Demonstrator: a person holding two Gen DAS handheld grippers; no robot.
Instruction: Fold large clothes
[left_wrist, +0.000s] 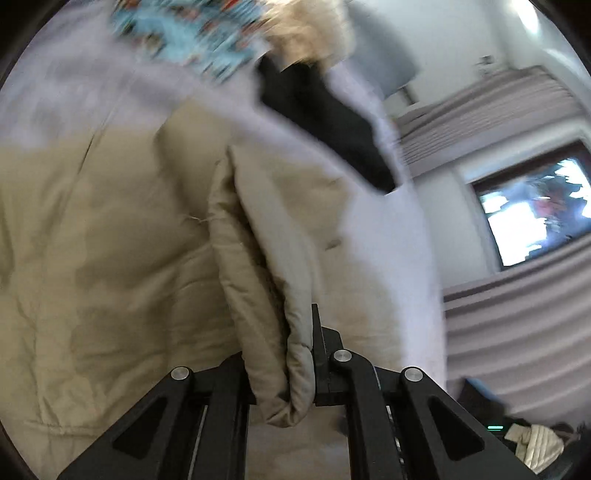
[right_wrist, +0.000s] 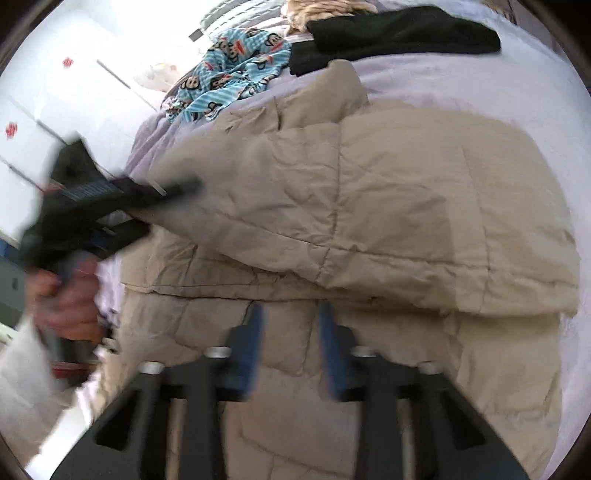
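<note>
A large beige quilted coat (left_wrist: 103, 236) lies spread on a lavender bed sheet (left_wrist: 388, 240). My left gripper (left_wrist: 295, 354) is shut on a padded edge of the coat (left_wrist: 258, 266) and holds it lifted off the bed. In the right wrist view the coat (right_wrist: 369, 206) fills the middle, partly folded over itself. My right gripper (right_wrist: 290, 332) is open and empty, just above the coat's lower part. The left gripper (right_wrist: 122, 199) shows blurred at the left of that view, held by a hand, pinching the coat's edge.
A black garment (right_wrist: 399, 33), a blue cartoon-print garment (right_wrist: 229, 70) and a tan furry item (right_wrist: 325, 9) lie at the far end of the bed. White cabinets (right_wrist: 55, 96) stand left. A grey slatted wall (left_wrist: 517, 325) and a screen (left_wrist: 535, 206) stand to the right.
</note>
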